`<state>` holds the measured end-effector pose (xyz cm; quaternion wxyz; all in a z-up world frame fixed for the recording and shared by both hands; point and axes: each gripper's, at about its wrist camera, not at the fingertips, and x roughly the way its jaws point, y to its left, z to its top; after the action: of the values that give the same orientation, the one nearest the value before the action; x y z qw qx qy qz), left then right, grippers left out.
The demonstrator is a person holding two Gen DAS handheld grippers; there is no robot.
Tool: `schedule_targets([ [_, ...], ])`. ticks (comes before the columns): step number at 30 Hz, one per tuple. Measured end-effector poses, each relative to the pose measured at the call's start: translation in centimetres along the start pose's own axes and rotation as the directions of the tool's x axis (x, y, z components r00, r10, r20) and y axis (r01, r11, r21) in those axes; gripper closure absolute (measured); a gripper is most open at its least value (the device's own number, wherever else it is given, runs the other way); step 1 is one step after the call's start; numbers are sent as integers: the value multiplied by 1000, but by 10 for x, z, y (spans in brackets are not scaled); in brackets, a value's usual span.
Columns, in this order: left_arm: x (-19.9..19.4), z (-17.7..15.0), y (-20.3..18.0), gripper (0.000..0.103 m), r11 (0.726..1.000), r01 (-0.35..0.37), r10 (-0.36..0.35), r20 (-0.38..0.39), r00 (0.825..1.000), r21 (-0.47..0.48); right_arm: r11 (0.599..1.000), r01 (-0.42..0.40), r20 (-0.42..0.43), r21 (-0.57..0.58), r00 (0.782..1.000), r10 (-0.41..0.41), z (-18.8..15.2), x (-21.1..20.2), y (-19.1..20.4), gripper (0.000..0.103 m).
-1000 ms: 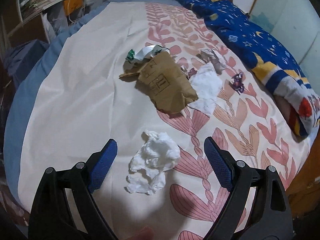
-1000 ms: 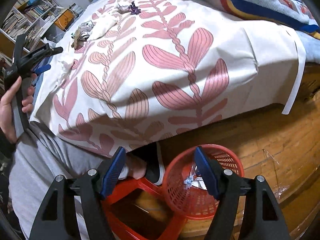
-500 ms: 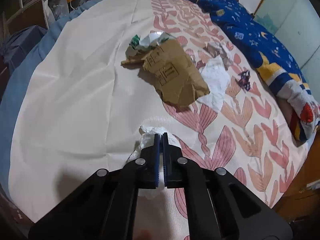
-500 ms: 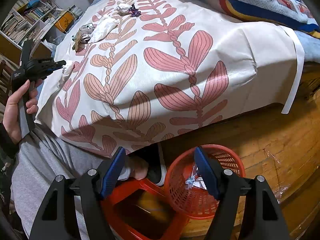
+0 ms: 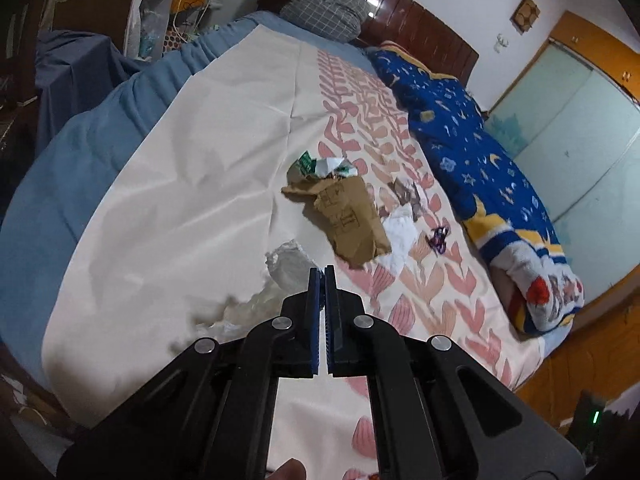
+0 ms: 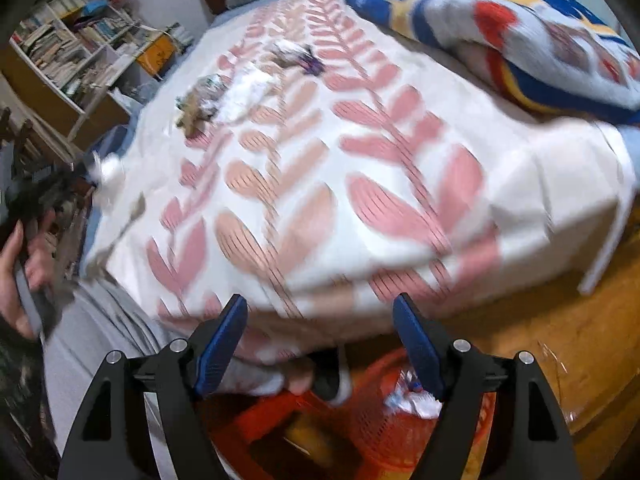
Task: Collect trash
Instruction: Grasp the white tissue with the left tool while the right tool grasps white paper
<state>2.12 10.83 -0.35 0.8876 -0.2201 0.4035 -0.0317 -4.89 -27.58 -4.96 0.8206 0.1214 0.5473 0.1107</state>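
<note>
My left gripper (image 5: 322, 276) is shut on a crumpled white tissue (image 5: 288, 264) and holds it lifted above the bed; the tissue hangs to the left of the jaws. More trash lies on the bedsheet (image 5: 200, 184): a torn brown paper bag (image 5: 346, 216), a green-and-white wrapper (image 5: 326, 166), a flat white tissue (image 5: 400, 236), a grey wrapper (image 5: 406, 194) and a small purple wrapper (image 5: 439, 239). My right gripper (image 6: 320, 344) is open and empty, above a red basket (image 6: 376, 432) holding some trash on the floor.
A blue star-patterned blanket (image 5: 480, 168) lies along the bed's right side, a checked pillow (image 5: 326, 0) at the headboard. A red stool (image 6: 276, 420) stands beside the basket. A bookshelf (image 6: 68, 52) is to the left. The floor is wood (image 6: 568, 340).
My left gripper closed on the white tissue and has lifted it off the sheet. The right gripper view has tilted upward, blurred with motion, and stays open.
</note>
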Motion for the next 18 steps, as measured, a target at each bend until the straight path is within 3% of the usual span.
schedule_targets([
  [10, 1, -12, -21, 101, 995, -9, 10, -7, 1000, 98, 994, -103, 94, -24, 990, 105, 162, 85, 60, 24],
  [14, 3, -12, -17, 101, 996, -4, 5, -13, 1000, 84, 978, -172, 61, 122, 984, 165, 224, 145, 63, 26],
  [18, 6, -12, -19, 101, 996, -7, 9, -22, 1000, 91, 964, -174, 19, 203, 985, 174, 248, 190, 69, 32],
])
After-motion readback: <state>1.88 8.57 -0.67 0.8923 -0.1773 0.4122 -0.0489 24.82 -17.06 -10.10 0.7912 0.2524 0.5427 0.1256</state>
